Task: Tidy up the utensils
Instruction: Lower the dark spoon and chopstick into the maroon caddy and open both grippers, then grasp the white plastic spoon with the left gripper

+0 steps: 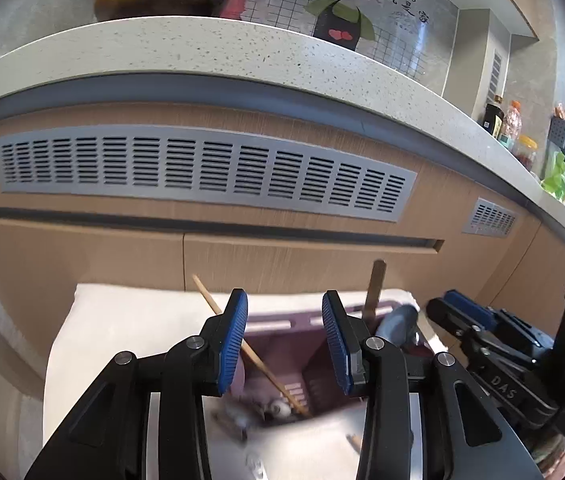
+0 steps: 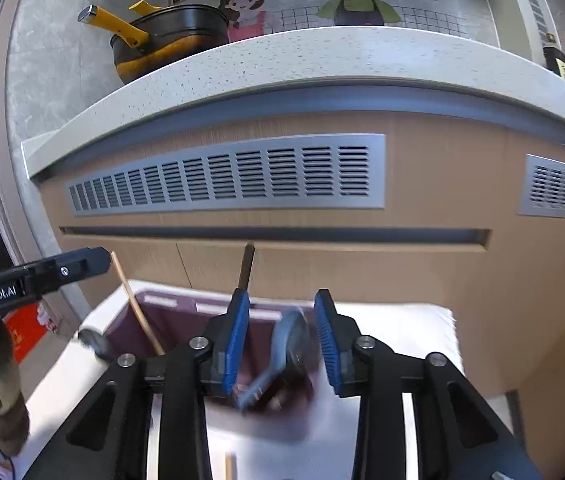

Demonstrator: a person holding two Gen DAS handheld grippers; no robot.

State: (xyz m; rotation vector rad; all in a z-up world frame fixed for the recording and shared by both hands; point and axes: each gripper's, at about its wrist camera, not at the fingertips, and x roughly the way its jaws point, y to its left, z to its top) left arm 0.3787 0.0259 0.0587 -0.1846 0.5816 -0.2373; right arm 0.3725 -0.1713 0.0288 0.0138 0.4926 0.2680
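A mauve utensil holder stands on a white cloth in front of a cabinet. A light wooden chopstick leans out of it to the left, and a dark handle stands upright in it. My left gripper hovers open over the holder, nothing between its pads. My right gripper is open too; a blurred grey-blue spoon lies loose between its pads, inside the holder. Small blurred items lie at the bottom.
A wooden cabinet front with a grey vent grille rises close behind the cloth, under a speckled countertop bearing a black-and-yellow pot and bottles. Another stick end lies on the cloth near me.
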